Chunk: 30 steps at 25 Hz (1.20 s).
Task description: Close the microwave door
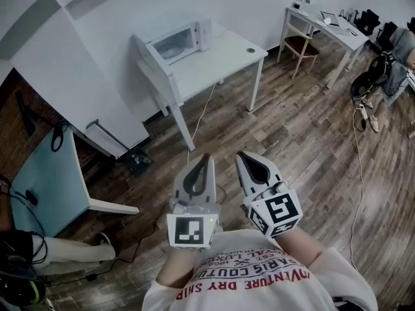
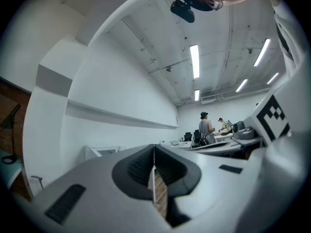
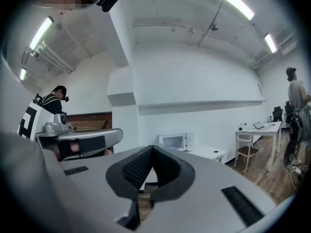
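Observation:
The white microwave [image 1: 179, 41] stands at the back left of a white table [image 1: 224, 60] against the wall, its window facing me. From this distance I cannot tell how far its door is open. The right gripper view also has the microwave [image 3: 176, 141], small and far off. My left gripper [image 1: 206, 158] and right gripper [image 1: 240, 155] are side by side close to my chest, well short of the table. Both point towards it. In the gripper views the left gripper [image 2: 154, 147] and the right gripper [image 3: 152, 149] have their jaws pressed together with nothing between them.
Wooden floor lies between me and the table, with a cable [image 1: 201, 118] trailing under it. A teal table [image 1: 45, 180] is at the left, and a second white desk [image 1: 327, 28] with a chair [image 1: 301, 47] at the right. A person [image 1: 395, 63] sits at the far right.

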### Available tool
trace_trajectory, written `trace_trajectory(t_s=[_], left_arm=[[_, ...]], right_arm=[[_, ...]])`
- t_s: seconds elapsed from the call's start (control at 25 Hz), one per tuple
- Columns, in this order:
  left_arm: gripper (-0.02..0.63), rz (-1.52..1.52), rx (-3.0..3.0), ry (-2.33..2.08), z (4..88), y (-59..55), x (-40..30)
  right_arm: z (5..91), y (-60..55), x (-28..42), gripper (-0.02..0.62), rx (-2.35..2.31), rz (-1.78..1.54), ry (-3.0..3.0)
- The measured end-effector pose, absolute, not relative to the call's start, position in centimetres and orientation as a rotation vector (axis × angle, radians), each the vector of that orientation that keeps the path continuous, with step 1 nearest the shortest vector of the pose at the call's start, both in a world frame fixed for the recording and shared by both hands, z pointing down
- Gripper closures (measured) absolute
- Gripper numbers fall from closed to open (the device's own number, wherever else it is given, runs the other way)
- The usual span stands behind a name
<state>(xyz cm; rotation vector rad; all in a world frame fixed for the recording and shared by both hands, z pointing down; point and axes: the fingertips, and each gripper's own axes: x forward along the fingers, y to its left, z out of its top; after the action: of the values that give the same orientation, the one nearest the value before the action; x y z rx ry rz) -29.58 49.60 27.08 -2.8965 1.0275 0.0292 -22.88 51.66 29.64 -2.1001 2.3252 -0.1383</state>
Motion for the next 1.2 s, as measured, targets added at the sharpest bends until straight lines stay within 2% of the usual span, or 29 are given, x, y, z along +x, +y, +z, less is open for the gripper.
trace_trajectory(t_s=[0.52, 0.96, 1.2], left_arm=[[0.600, 0.024, -2.941, 0.981, 29.0, 46.9, -29.9], [0.600, 0.000, -3.021, 0.904, 31.3, 42.8, -32.0], [0.600, -0.032, -3.032, 0.942, 32.6, 40.2, -31.1]], right_arm=[[30.7, 50.1, -22.4, 0.583, -2.138, -0.183, 2.271], [32.4, 46.9, -25.0, 0.583, -2.160, -0.225, 2.267], [33.6, 44.3, -23.3, 0.583, -2.147, -0.272, 2.262]])
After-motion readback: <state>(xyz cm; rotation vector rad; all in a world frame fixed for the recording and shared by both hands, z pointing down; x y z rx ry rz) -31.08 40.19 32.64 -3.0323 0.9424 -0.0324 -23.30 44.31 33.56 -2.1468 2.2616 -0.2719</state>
